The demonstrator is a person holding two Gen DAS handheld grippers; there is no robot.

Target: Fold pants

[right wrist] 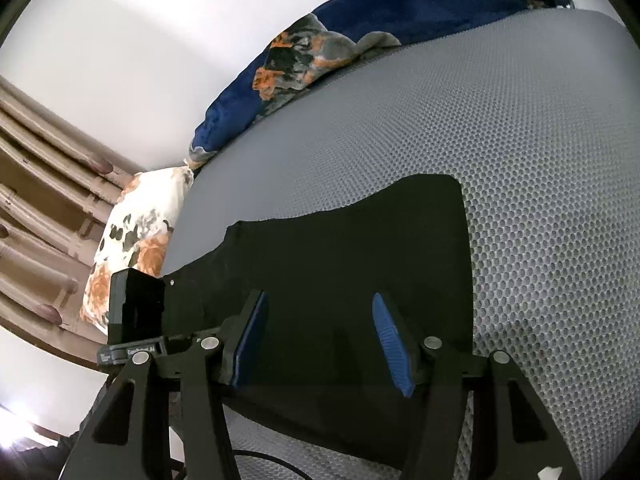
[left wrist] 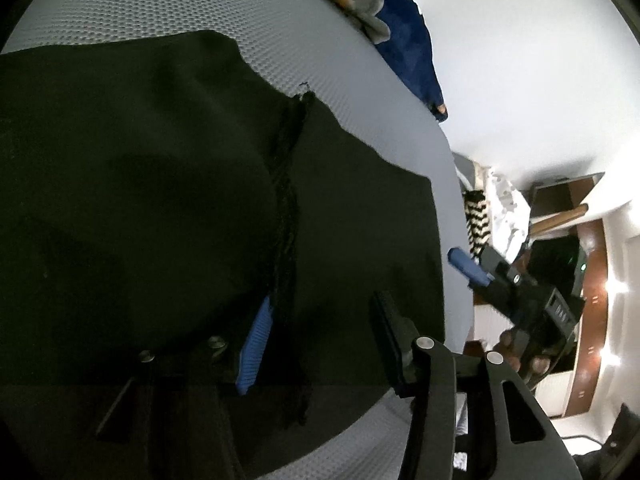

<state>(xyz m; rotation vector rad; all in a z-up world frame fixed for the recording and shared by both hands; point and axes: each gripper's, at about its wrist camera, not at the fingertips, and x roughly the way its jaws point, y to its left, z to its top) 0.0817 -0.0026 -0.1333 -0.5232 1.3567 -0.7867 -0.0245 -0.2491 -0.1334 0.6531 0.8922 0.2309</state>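
My L claw (left wrist: 320,332) wide open over black pants (left wrist: 140,200); R claw (right wrist: 320,340) wide too, holding nothing, grey mesh mattress (right wrist: 540,160) under.

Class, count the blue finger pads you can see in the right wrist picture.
2. One pad sits left of centre and the other pad right of centre, both over the black pants, with open space between them. None seems hidden.

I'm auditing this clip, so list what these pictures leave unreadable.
- Left wrist view: the black fabric pants run off the left and bottom edges; their full outline is cut off.
- Left wrist view: folds are lost in the dark cloth.
- Right wrist view: the right gripper and its arms hide the pants' near edge.
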